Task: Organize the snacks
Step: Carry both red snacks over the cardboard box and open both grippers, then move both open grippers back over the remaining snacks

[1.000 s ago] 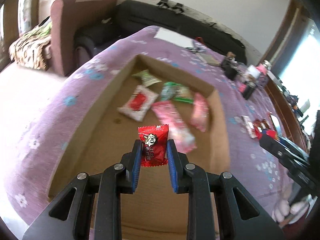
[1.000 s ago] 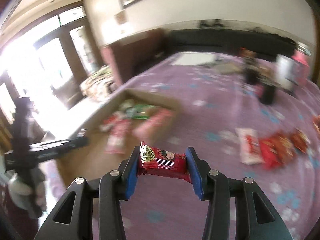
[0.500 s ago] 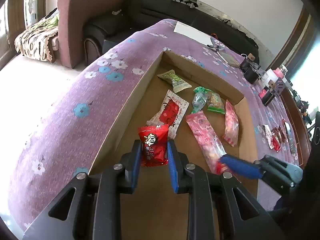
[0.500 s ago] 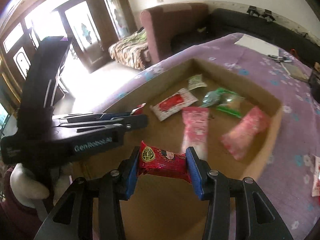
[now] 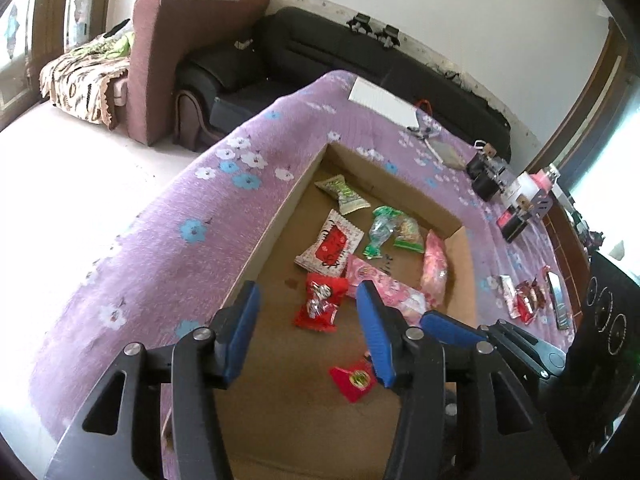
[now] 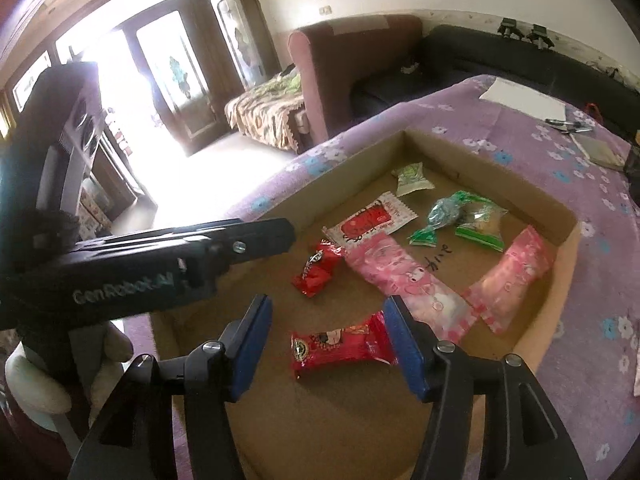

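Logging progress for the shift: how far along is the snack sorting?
Eight packets lie in the cardboard box, including two red ones. Left claw and right claw are open, holding nothing. Several snacks remain on the purple cloth.

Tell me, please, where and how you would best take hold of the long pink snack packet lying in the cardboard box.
Grip the long pink snack packet across its narrow width near the middle, coming straight down from above. It lies flat on the floor of the cardboard box, so only its long edges offer purchase. I would probably use the right gripper, open and nearest.
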The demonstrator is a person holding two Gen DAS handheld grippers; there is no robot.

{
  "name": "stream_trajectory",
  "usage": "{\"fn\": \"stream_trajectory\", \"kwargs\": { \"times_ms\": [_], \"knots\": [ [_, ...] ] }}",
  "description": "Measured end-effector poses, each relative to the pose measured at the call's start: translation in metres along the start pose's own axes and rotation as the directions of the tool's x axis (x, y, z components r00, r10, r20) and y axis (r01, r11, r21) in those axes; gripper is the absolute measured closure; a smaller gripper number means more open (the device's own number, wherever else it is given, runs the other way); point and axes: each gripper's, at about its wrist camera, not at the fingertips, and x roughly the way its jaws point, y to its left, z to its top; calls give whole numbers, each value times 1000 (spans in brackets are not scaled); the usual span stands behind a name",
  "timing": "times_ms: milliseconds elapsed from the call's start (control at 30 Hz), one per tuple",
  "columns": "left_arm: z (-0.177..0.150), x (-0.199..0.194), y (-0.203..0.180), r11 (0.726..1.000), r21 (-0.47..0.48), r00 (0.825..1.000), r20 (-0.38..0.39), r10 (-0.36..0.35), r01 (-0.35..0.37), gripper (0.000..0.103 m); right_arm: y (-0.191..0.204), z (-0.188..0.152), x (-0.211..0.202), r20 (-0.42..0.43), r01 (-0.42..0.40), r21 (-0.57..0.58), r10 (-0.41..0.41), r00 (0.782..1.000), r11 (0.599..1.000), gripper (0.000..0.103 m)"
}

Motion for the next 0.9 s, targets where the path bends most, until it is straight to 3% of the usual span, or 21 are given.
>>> {"fn": "stream_trajectory", "kwargs": {
  "times_ms": [300,467,567,733,867,900],
  "knots": [
    [-31,-27,-47,995,36,995,3,-96,96,46,-31,-27,-65,95,23,89,-31,995,996,43],
    [-49,-32,-74,987,66,989,-17,-146,147,46,-84,-52,-101,119,119,181,-142,983,976,41],
    [-58,-31,-86,983,67,985,-37,-167,169,46,-137,-67,-123,123,185,295,-229,966,938,40],
    [-67,-31,-106,980,99,985,-51,-167,172,46,-241,-88,-152,115,273,497,-374,920,824,38],
    [-71,-26,-121,979,122,986,-62,-154,161,46,-268,-91,-149,85,280,519,-375,923,807,45],
    [-72,-25,-124,979,130,986,-67,-151,158,46,-273,-91,-145,76,270,524,-360,930,808,52]
  ]
}}
